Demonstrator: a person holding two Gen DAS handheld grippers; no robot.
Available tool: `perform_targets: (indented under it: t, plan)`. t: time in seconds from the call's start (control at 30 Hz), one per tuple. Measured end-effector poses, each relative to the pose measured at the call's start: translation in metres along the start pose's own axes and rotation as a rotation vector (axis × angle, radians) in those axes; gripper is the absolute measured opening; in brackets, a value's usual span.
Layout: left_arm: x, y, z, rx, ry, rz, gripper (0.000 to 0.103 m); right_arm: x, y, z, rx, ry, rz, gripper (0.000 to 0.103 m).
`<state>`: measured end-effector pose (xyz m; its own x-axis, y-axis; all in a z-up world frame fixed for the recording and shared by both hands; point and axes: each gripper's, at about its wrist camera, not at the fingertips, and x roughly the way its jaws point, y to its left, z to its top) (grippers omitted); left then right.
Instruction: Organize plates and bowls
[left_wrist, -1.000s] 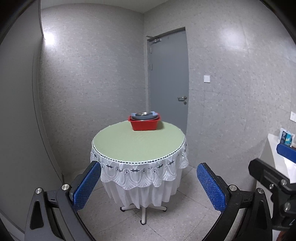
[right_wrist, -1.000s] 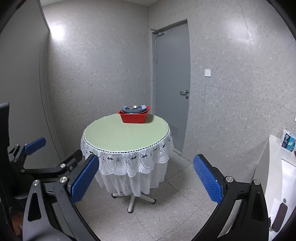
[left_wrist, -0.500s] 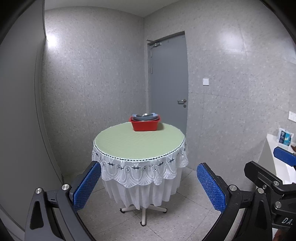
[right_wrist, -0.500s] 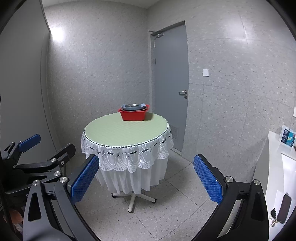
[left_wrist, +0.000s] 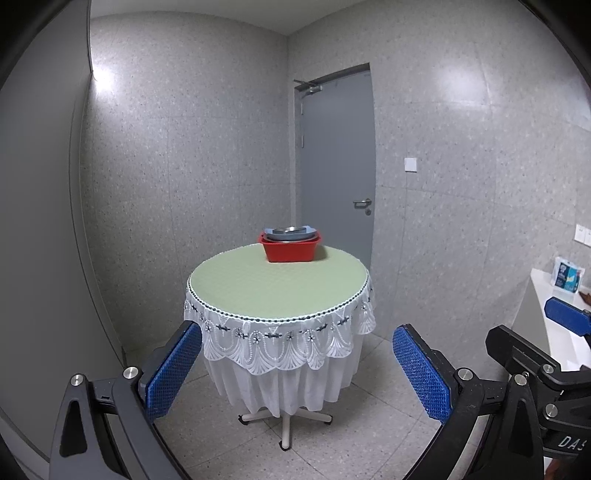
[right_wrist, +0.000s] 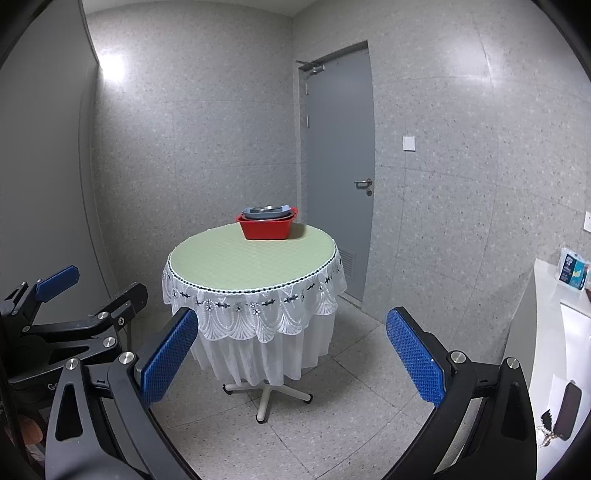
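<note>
From the left wrist view, the left gripper (left_wrist: 297, 369) has its blue-padded jaws spread wide with nothing between them, hanging in the air well short of a round table (left_wrist: 236, 295). The table carries a pale green top cloth with a white lace skirt and stands on a white star-shaped foot. At its far edge sits a red basin (left_wrist: 290, 252), and inside it rests a stack of dishes (left_wrist: 290, 232): a blue-grey plate with a metal bowl on top, as far as can be told at this range. Behind the table is a grey door (left_wrist: 334, 162). At the right edge of this view the right gripper (left_wrist: 537, 349) shows from the side, one blue pad above a black finger, jaws apart. Beyond it a white counter (left_wrist: 543, 295) holds a blue packet (left_wrist: 567, 280).

From the right wrist view, the right gripper (right_wrist: 291, 354) is likewise wide open and empty, facing the same table (right_wrist: 221, 262) from a distance. The red basin (right_wrist: 266, 229) with the stack of dishes (right_wrist: 267, 212) sits at the far side, near the door (right_wrist: 340, 147). The left gripper (right_wrist: 92, 291) appears at the left, jaws parted. On the counter (right_wrist: 546, 317) at the right lie the packet (right_wrist: 574, 273) and a dark phone (right_wrist: 567, 410).
</note>
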<state>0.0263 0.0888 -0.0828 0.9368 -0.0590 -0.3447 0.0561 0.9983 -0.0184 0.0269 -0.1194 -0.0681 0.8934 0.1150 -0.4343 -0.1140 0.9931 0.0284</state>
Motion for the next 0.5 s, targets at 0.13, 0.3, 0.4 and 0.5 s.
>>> perform_targets:
  t: [0.13,0.3,0.4,0.5]
  plan:
    - [0.0037,-0.0024,-0.0008,0.001,0.002,-0.001,0.102,0.0014,-0.0043,0.0012,0.002,0.003,0.000,0.103]
    - [0.0067,-0.0044,-0.0004,0.006,0.003,-0.003,0.102,0.0033,-0.0068,-0.0001,0.009,0.010,-0.002,0.103]
    - [0.0079,-0.0071,-0.0002,0.005,0.002,-0.002,0.102,0.0041,-0.0068,0.0001,0.012,0.010,-0.003,0.103]
    - [0.0099,-0.0060,0.0005,0.006,0.003,-0.003,0.102,0.0047,-0.0069,0.0006,0.013,0.011,-0.004,0.103]
